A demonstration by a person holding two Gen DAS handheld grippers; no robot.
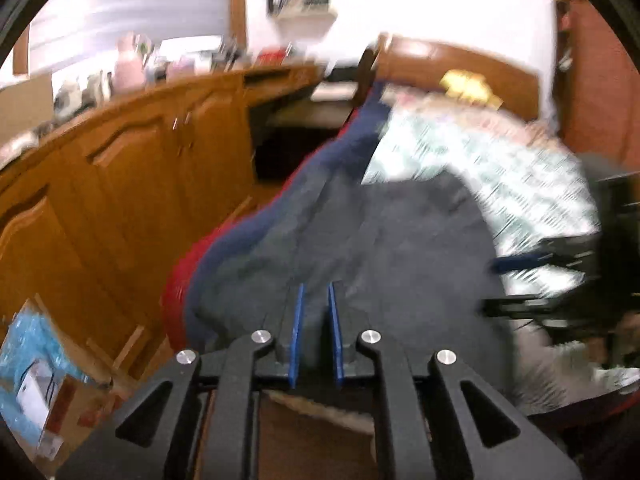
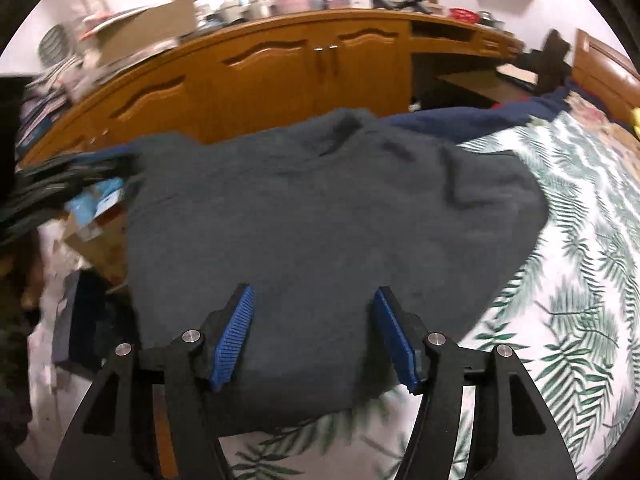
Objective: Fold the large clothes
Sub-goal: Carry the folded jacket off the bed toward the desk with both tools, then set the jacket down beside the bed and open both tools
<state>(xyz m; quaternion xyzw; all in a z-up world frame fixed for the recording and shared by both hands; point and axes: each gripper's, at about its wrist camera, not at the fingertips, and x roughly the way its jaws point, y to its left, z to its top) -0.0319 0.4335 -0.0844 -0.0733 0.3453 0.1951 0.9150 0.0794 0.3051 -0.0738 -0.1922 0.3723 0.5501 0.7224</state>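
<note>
A large dark grey garment (image 2: 320, 208) lies spread on a bed with a white leaf-print cover (image 2: 580, 260). My right gripper (image 2: 314, 300) is open, its blue pads (image 2: 234, 336) wide apart just above the garment's near edge, holding nothing. In the blurred left wrist view, my left gripper (image 1: 316, 292) has its blue pads nearly together with a fold of the grey garment (image 1: 380, 248) between them. The left gripper also shows in the right wrist view (image 2: 100, 164) at the garment's far left corner.
A blue blanket with a red edge (image 1: 248, 232) lies along the bed's side. Wooden cabinets (image 2: 280, 64) stand beyond the bed, with clutter on top. Boxes and bags (image 2: 96, 216) sit on the floor to the left. A wooden headboard (image 1: 460, 60) is at the far end.
</note>
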